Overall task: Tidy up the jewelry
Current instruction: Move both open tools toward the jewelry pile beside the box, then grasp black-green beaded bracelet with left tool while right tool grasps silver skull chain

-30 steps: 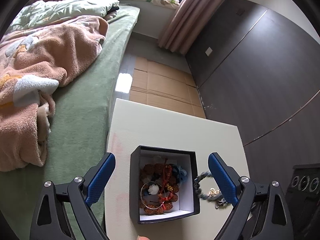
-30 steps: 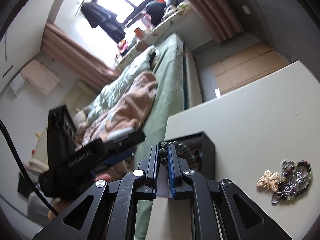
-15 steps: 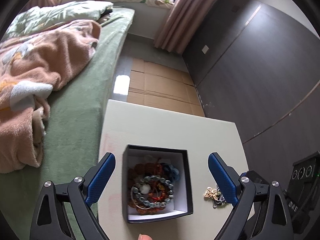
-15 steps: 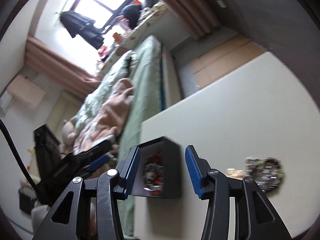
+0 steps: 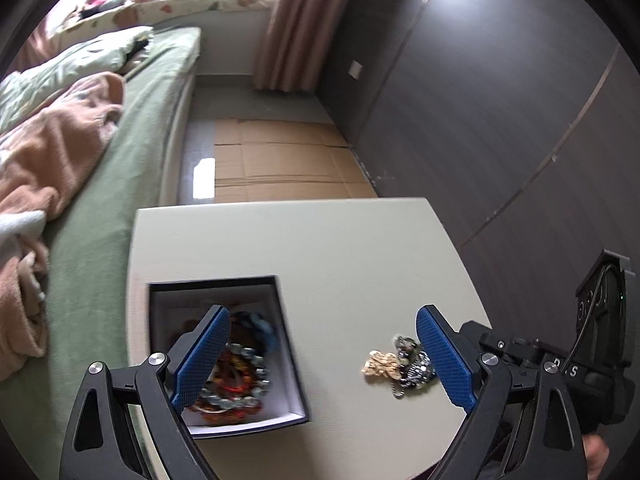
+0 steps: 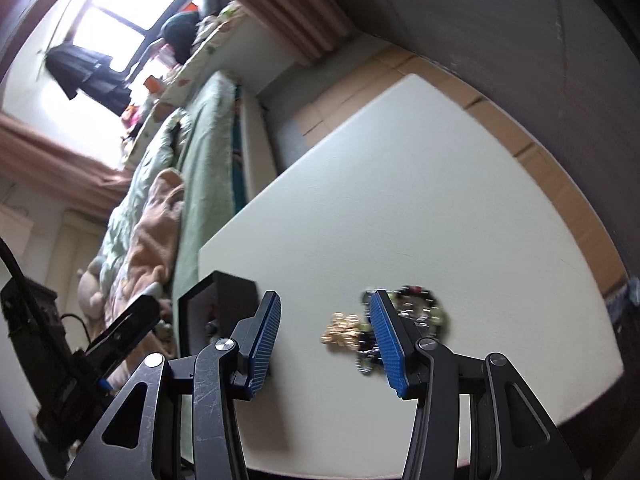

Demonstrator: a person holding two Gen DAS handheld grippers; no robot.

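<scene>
A black box with a white inside (image 5: 288,344) sits on the white table (image 5: 320,248) and holds several bead bracelets (image 5: 236,376). A heap of loose jewelry with a gold charm (image 5: 380,364) and dark beads lies on the table to its right. My left gripper (image 5: 324,352) is open and empty above the box and the heap. My right gripper (image 6: 324,332) is open and empty, its fingers on either side of the gold charm (image 6: 344,332), with the box (image 6: 228,300) at its left. The right gripper's body shows in the left wrist view (image 5: 592,372).
A bed with a green sheet (image 5: 120,184) and a pink blanket (image 5: 52,152) runs along the table's left side. Cardboard (image 5: 280,160) covers the floor beyond the table. A dark panelled wall (image 5: 500,100) stands on the right.
My right gripper let a beaded bracelet go into the box, opened, and swung right toward the jewelry heap. My left gripper shifted right, so the box now sits at its left.
</scene>
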